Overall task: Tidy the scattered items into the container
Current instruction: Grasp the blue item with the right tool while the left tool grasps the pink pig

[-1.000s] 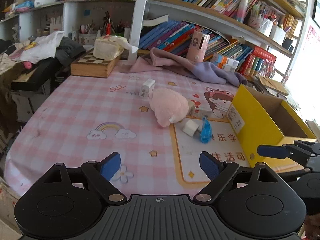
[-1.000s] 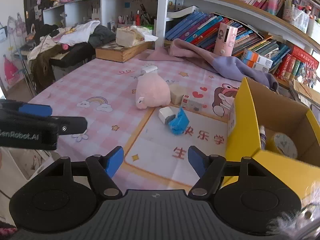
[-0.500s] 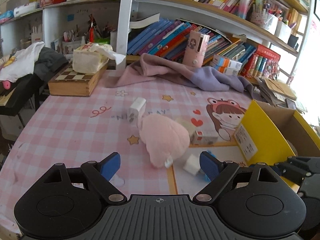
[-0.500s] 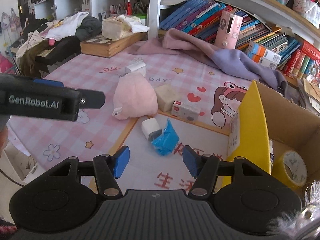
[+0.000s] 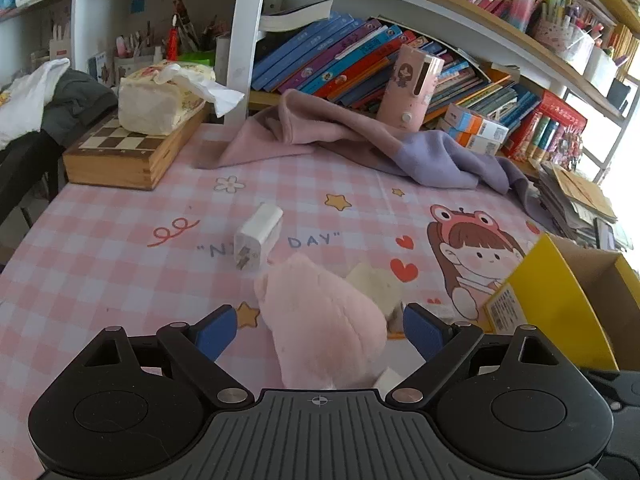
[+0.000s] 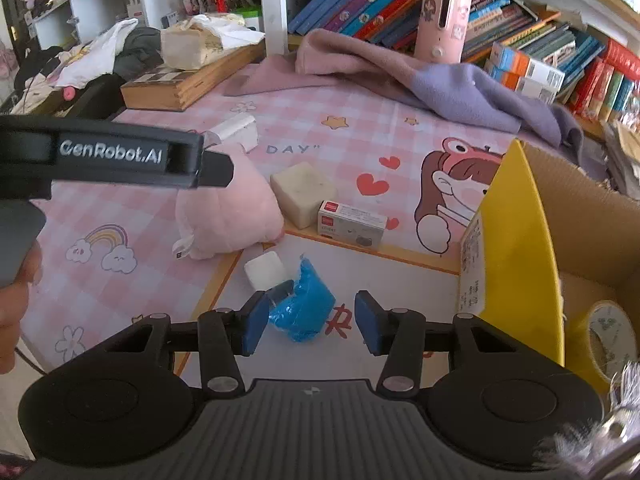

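I note a tape roll (image 6: pixel 610 330) already in the yellow cardboard box (image 6: pixel 516 240); the pink plush toy (image 5: pixel 324 320) between my left gripper's (image 5: pixel 316 330) wide-apart jaws and the crumpled blue wrapper (image 6: pixel 302 312) between my right gripper's (image 6: pixel 308 320) closing, not yet touching jaws remain out.

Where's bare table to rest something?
Free: the pink checks between the chessboard box and the white charger. Crowded: around the pink plush, where the eraser block, small carton and blue wrapper cluster.

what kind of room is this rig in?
Likely a child's room or home study corner. Shelves packed with children's books, a table under a pink cartoon cloth, a pink plush toy, and a chessboard box all point that way.
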Available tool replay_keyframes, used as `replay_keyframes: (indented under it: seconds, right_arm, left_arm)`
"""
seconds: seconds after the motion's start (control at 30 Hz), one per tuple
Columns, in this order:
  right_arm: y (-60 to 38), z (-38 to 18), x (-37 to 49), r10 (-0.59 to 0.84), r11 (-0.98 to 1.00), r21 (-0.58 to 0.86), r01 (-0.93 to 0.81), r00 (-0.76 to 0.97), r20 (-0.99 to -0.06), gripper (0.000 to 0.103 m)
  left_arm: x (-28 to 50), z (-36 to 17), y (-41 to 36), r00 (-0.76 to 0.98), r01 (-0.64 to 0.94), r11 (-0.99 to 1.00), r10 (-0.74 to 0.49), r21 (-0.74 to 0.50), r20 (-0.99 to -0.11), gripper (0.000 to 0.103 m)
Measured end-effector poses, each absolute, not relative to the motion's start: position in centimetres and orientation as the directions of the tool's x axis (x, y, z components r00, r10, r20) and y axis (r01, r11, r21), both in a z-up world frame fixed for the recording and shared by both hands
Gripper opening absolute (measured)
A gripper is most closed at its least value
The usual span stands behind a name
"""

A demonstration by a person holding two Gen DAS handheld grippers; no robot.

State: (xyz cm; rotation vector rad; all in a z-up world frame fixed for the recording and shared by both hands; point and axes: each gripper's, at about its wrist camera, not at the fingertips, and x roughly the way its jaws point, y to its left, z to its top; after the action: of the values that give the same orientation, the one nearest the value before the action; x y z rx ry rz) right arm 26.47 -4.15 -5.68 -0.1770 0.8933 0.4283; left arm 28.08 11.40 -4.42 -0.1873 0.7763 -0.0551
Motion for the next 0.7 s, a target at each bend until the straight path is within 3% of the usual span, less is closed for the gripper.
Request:
replay_keyframes:
  seconds: [0.37,0.7]
  right_arm:
    - [-5.5,-7.5,29.9,0.326,0.927,0.196,-0.321,0.425,-0.844,0.039]
    - [-5.6,-8.4,30.5,0.357,0.919,0.248,-0.308,0.377,-0.855,0.03]
  left_arm:
    - [31.5,-6.5,12.3,0.66,-0.118,0.96,-0.115,-0.253,-0.742,0.092]
    - [32.5,-8.5,12.4,0.622,-0.169,0.932,-0.152,-0.321,-0.768,0.092]
